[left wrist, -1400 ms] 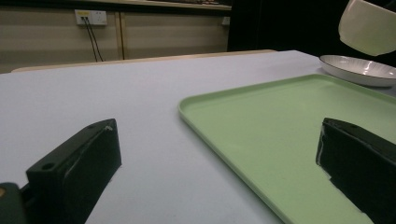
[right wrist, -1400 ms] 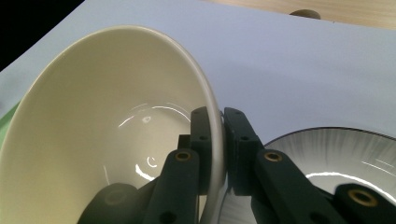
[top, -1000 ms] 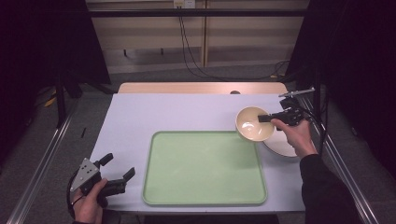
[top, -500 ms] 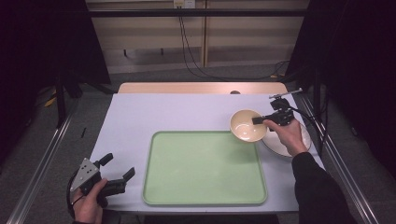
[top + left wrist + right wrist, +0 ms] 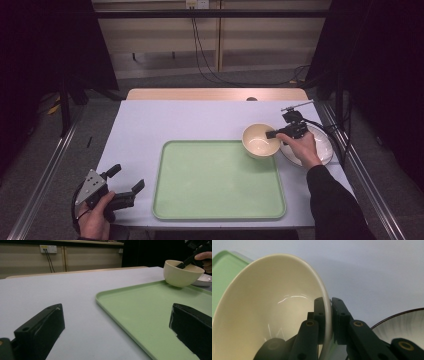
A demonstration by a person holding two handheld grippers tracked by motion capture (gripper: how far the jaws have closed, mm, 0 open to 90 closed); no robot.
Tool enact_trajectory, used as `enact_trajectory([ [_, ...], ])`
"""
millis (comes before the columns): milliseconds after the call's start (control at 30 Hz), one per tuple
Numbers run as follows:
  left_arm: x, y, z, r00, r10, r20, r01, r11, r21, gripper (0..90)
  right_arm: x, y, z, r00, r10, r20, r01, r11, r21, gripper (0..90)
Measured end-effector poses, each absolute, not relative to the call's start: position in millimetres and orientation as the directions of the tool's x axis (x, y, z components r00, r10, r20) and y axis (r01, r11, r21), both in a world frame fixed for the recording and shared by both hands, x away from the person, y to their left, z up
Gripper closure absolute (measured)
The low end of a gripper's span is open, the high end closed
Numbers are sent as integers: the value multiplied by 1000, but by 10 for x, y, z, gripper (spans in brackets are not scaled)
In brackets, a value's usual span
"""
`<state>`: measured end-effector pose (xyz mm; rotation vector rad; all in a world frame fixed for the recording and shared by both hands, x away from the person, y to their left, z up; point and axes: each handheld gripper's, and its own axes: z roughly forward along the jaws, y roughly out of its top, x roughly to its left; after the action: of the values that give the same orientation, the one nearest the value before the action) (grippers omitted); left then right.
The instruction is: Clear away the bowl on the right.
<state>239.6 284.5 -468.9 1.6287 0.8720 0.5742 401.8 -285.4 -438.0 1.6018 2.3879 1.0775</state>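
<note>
Cream bowl (image 5: 260,140), pinched at its rim by the right tool (image 5: 278,134), hangs at centre right above the green tray's (image 5: 220,200) far corner; a thin-rim grip could slip. Left tool (image 5: 124,186) rests wide open, empty, lower left.

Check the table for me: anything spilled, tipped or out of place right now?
Nothing spilled or broken. The cream bowl is off the table, pinched by its rim in the right gripper, hanging over the green tray's far right corner. The bowl looks empty. The plate lies flat; the left gripper rests open at the near left.
</note>
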Motion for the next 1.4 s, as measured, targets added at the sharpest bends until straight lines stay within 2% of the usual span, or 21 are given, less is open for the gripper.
enact_trajectory([
  [1000, 2395, 2844, -4691, 608, 790, -86, 238, -78, 968, 0, 4028, -2775, -4524, -416, 847, 332, 832, 207, 515, 841],
  [1333, 2399, 2846, -4692, 610, 787, -89, 237, -74, 969, 1, 4001, -2774, -4550, -459, 840, 291, 791, 236, 565, 834],
  [1400, 2398, 2849, -4692, 610, 788, -87, 237, -76, 969, 1, 3998, -2780, -4559, -466, 838, 283, 780, 238, 578, 804],
])
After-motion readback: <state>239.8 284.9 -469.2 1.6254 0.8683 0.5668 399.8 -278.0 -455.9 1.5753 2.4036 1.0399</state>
